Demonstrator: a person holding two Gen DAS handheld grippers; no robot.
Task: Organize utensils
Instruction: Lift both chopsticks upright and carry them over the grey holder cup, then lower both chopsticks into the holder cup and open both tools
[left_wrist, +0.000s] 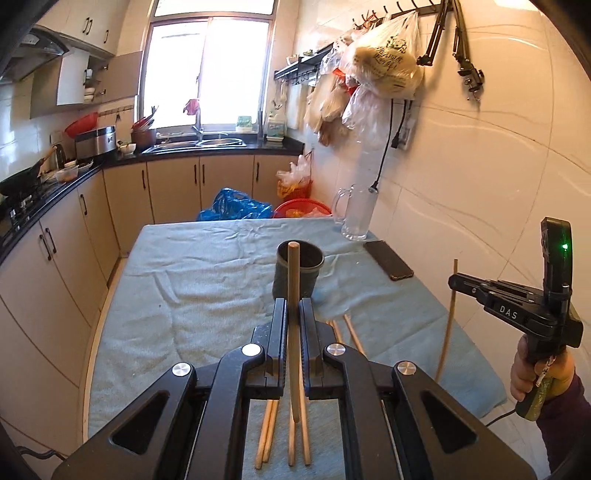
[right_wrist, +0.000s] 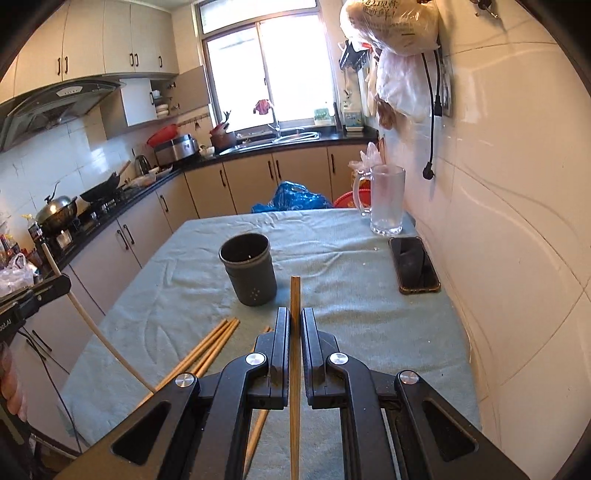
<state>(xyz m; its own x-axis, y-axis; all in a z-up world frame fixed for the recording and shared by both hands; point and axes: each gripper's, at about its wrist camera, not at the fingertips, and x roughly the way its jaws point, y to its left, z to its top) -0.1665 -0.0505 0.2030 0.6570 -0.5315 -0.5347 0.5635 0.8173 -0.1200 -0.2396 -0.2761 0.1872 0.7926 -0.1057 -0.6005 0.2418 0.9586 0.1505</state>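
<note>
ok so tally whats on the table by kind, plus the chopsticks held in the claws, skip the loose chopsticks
dark cup: 1
glass mug: 1
phone: 1
held chopsticks: 2, one in the left claw, one in the right claw
total: 5

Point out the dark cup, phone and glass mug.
dark cup (right_wrist: 253, 284), right wrist view, front wall
phone (right_wrist: 415, 266), right wrist view, middle of screen
glass mug (right_wrist: 387, 206), right wrist view, middle of body
</note>
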